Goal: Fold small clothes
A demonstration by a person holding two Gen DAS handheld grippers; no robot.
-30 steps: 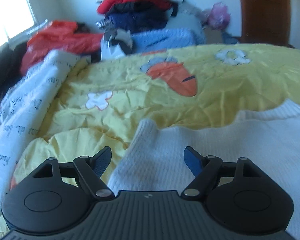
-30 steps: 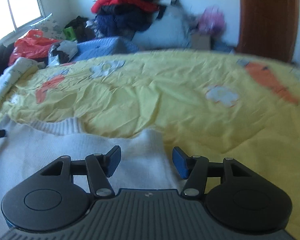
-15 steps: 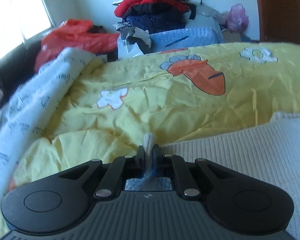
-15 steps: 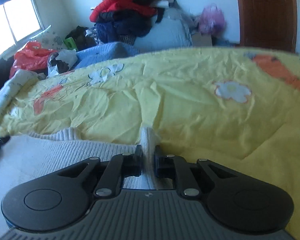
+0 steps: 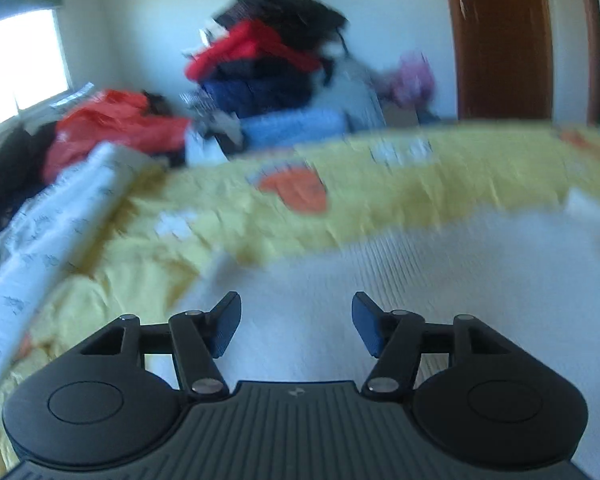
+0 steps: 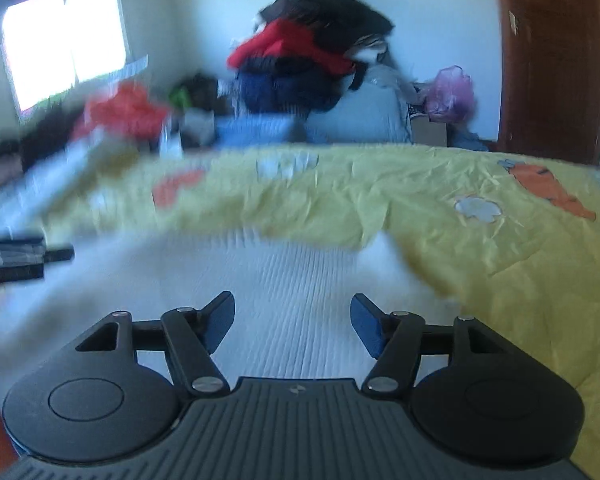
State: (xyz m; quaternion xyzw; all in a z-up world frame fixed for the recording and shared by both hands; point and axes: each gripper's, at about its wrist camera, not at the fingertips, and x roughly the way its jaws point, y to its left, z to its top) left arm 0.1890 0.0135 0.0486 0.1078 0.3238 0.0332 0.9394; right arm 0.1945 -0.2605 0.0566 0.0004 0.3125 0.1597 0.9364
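Change since the earlier frames: both tongs, then pinched on sweater corners, have let go and drawn back.
Left tongs [image 5: 296, 326]: jaws opening, nothing between the pads.
Right tongs [image 6: 292, 324]: jaws opening, likewise empty.
White knit sweater [image 5: 420, 280]: flat on the yellow quilt [image 6: 500, 260], directly beneath and ahead of both tongs.
Step in hand: probably re-gripping; take the fold's edge squarely, both corners level.
Edges and room: quilt bare ahead and right of the right tongs; rolled white bedding [image 5: 60, 220] crowds the left.

Yellow carrot-print quilt [image 6: 480, 264], heaped clothes pile [image 6: 316, 60], brown door [image 6: 552, 60].
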